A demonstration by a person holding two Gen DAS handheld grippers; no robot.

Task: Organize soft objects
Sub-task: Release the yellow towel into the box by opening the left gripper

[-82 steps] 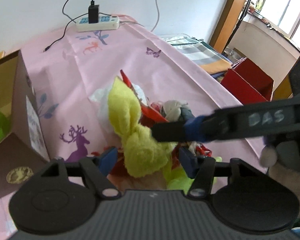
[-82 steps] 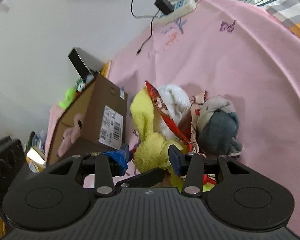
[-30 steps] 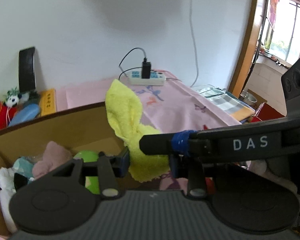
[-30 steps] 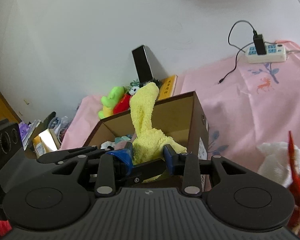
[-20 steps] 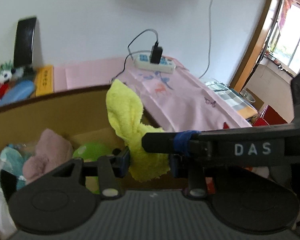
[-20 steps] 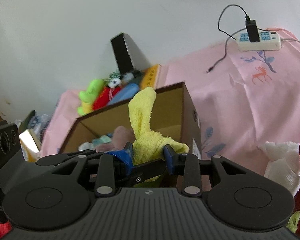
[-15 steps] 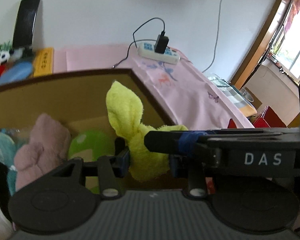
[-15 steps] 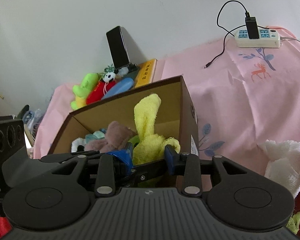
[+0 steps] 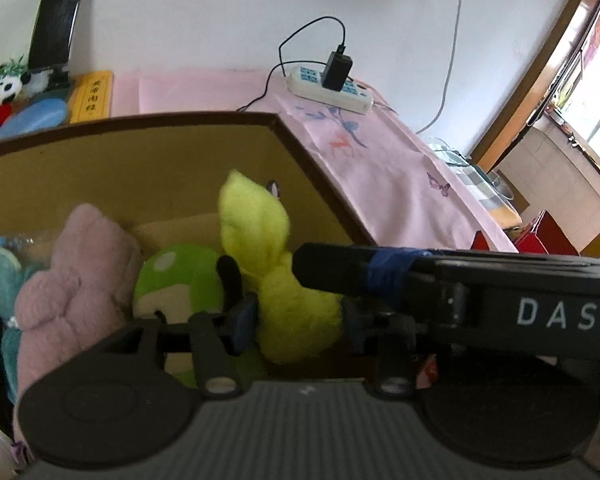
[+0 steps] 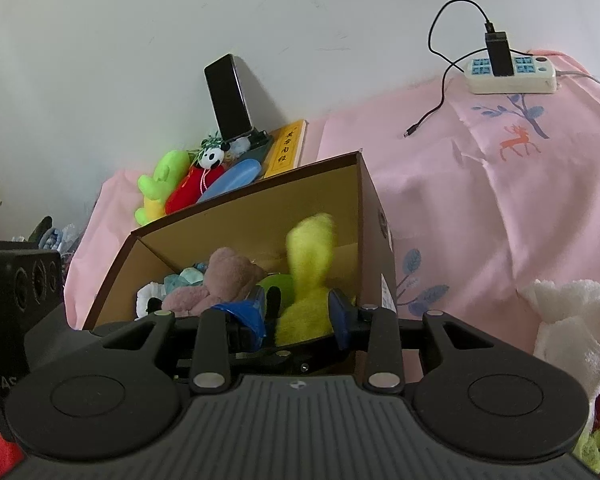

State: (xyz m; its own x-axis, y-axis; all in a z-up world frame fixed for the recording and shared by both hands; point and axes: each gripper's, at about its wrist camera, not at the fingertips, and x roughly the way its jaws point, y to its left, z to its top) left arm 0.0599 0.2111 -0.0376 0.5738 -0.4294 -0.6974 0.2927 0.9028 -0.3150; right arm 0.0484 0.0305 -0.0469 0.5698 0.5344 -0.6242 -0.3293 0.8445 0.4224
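A fuzzy yellow towel (image 9: 284, 280), bunched into a knot with one floppy pointed end sticking up, sits inside the open cardboard box (image 10: 260, 216). Both grippers meet on it. The left gripper (image 9: 296, 320) pinches the towel's thick lower bunch between its blue-padded fingers. The right gripper (image 10: 300, 312) brackets the same bunch, but its fingers look slightly parted around the cloth, and I cannot tell whether they grip it. In the left wrist view, one long black finger of the right gripper, wrapped in blue tape, crosses in front of the towel.

Beside the towel in the box lie a round green plush (image 9: 176, 280) with pale spots, a nubby pink plush (image 9: 72, 280) and some teal fabric (image 10: 184, 278) at the far left. The box has smooth tan inner walls and a dark brown rim. It stands on a desk covered with a pink cloth (image 10: 460, 208) printed with deer and branches. A white fluffy towel (image 10: 568, 320) lies on the cloth to the right, and a white power strip (image 10: 512, 74) sits by the wall.
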